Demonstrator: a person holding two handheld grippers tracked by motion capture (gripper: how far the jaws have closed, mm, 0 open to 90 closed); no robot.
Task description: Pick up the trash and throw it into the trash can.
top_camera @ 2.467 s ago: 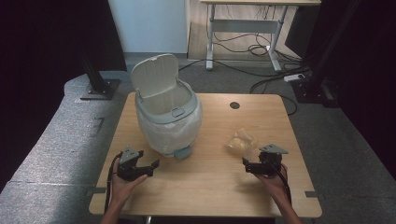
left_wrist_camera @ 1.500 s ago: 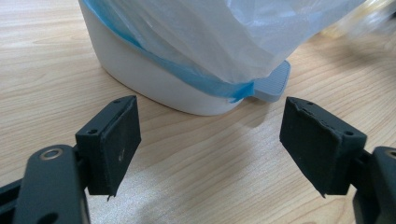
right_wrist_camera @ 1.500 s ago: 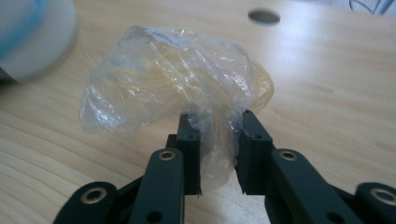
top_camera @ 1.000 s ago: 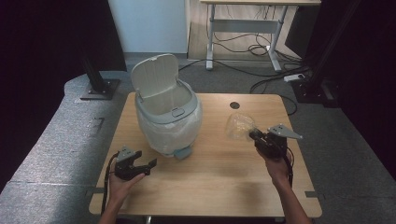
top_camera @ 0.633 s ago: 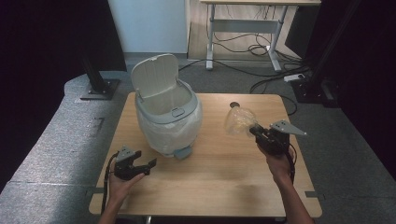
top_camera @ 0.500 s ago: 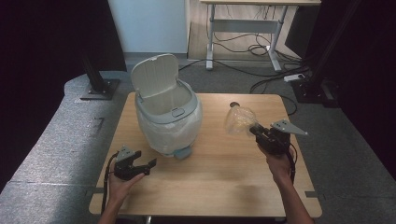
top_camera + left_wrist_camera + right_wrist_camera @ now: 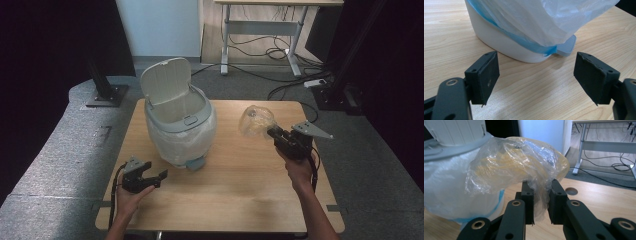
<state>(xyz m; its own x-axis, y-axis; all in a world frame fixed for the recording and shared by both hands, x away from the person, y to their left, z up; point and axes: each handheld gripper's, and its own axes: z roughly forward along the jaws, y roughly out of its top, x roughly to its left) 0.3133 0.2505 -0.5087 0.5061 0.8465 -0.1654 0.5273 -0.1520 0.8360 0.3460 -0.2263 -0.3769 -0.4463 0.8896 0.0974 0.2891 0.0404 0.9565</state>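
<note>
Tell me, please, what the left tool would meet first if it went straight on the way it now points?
Most likely the lower wall of the white pedal bin, with its liner bag hanging above. The left tool is open and aimed at the bin's base; the grey foot pedal lies slightly right. Depth is uncertain.

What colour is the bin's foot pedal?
Grey; the foot pedal shows best in the left gripper view.

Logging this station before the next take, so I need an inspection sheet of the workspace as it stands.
Surface: wooden table, cable hole near the far edge.
Job's things: lidded bin, lid up, liner draped outside; crumpled clear plastic bag, held above the table.
Clutter: nothing seen.
Grippers: left gripper open, low near the bin's pedal; right gripper shut on the bag.
Cables: loose cables on the floor behind.
Surroundings: desk frame, dark curtains.
</note>
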